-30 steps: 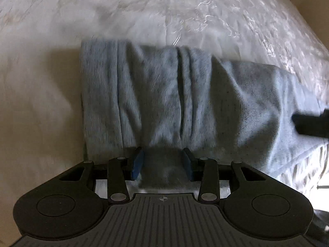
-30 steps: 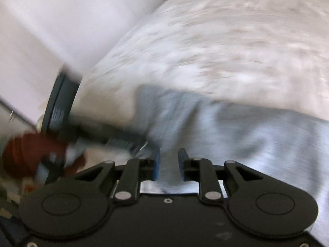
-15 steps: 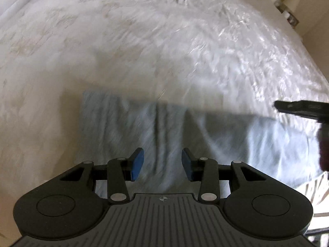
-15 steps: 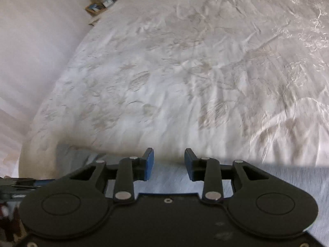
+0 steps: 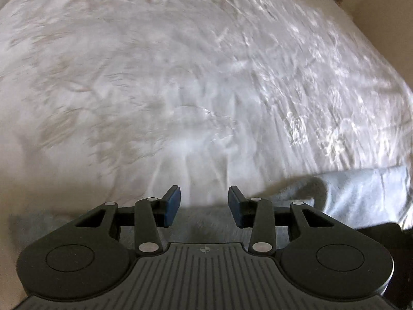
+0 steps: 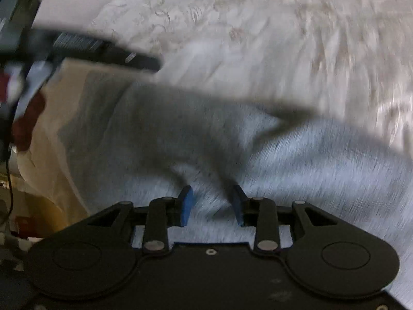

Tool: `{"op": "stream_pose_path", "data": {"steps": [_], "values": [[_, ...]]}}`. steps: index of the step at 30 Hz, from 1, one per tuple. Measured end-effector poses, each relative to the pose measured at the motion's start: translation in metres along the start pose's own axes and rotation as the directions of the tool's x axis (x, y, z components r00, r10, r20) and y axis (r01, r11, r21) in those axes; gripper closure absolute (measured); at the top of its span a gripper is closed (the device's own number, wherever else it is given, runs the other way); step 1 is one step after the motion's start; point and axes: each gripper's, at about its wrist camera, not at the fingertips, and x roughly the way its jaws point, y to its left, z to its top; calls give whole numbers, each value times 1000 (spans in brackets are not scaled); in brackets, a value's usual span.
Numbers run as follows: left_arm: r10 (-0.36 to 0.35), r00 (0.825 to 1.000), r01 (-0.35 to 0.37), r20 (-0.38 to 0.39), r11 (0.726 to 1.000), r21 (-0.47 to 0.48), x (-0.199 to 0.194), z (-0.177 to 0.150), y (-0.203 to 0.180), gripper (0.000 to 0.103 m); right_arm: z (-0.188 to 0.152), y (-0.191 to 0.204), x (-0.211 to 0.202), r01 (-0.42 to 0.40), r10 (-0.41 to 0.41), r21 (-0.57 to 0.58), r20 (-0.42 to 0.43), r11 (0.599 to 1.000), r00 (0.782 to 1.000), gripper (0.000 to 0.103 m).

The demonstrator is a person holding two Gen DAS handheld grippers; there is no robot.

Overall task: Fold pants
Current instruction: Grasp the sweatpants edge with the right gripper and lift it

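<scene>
Left wrist view: the left hand-held gripper point(image 5: 204, 206) points steeply down at a bed point(image 5: 180, 90) covered with a white, embroidered bedspread. Its two blue-padded fingers point(image 5: 172, 205) stand partly apart with nothing pinched between them; through the gap show the white cover and, closer to the camera, a strip of grey cloth. The pants point(image 5: 361, 193), grey-blue and heathered, lie along the bottom of this view, running from under the gripper body off to the right, where a fold curls up just beside the right finger. The picture is streaked with motion blur. In the right wrist view the right hand-held gripper point(image 6: 213, 205) hangs directly over the pants point(image 6: 309, 160), which fill the lower and middle part of the frame and lie on the bed point(image 6: 258, 25) near its left edge. This gripper's blue pads point(image 6: 186, 205) are also partly apart, and cloth is seen in the gap below them, but the blur leaves it unclear whether the tips touch the fabric; they do not press on it. At upper left of that view the other gripper's dark body point(image 6: 103, 51) reaches in over the pants' far corner.
</scene>
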Motion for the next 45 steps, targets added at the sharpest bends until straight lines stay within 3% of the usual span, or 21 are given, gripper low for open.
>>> {"op": "stream_pose_path", "data": {"steps": [6, 10, 12, 15, 19, 23, 27, 28, 29, 32, 35, 37, 39, 42, 44, 45], "values": [[-22, 997, 28, -79, 997, 70, 20, -27, -11, 63, -6, -6, -15, -12, 3, 95, 88, 995, 996, 66], [11, 999, -4, -38, 986, 168, 8, -58, -24, 63, 14, -20, -53, -45, 12, 127, 247, 991, 969, 66], [24, 1000, -21, -12, 980, 198, 2, -70, -30, 63, 32, -30, -56, -46, 4, 145, 274, 988, 962, 66], [13, 1000, -12, -4, 983, 182, -1, -80, -33, 63, 57, -37, -45, -15, -10, 103, 242, 995, 970, 66], [4, 1000, -2, -14, 987, 162, -4, -85, -32, 63, 84, -32, -8, -16, 22, -49, 115, 999, 993, 66], [2, 1000, 0, -15, 988, 156, -4, -84, -30, 63, 80, -19, 19, -40, 40, -182, -3, 983, 999, 66], [-3, 1000, 5, -16, 989, 149, 0, -79, -32, 63, 73, -11, 24, -61, 51, -243, -46, 968, 998, 66], [-3, 1000, 5, -14, 988, 152, -2, -79, -31, 63, 68, -10, 19, -66, 56, -252, -45, 966, 997, 73], [-3, 1000, 5, -8, 989, 151, -5, -78, -31, 63, 66, -9, 16, -65, 57, -261, -40, 963, 998, 99], [-14, 999, 9, 32, 990, 138, -17, -77, -30, 63, 59, -1, 5, -39, 47, -295, 19, 955, 999, 101], [-9, 997, 1, 75, 994, 105, -29, -79, -25, 63, 61, -14, -17, 71, -40, -148, 198, 987, 979, 102], [8, 997, -13, 77, 998, 69, -31, -82, -19, 63, 62, -30, -22, 127, -119, -14, 251, 992, 961, 102], [34, 998, -35, 44, 999, 29, -25, -84, -11, 63, 60, -34, -19, 162, -167, 41, 250, 986, 954, 102], [53, 998, -53, -40, 999, -7, -11, -91, 1, 63, 57, -24, -17, 190, -189, 22, 255, 981, 948, 102], [43, 993, -45, -107, 999, -14, -1, -96, 4, 63, 54, -18, -21, 166, -165, 19, 264, 986, 950, 101], [42, 994, -44, -104, 999, -14, -2, -96, 4, 63, 53, -17, -25, 113, -113, 14, 260, 993, 959, 101]]}}
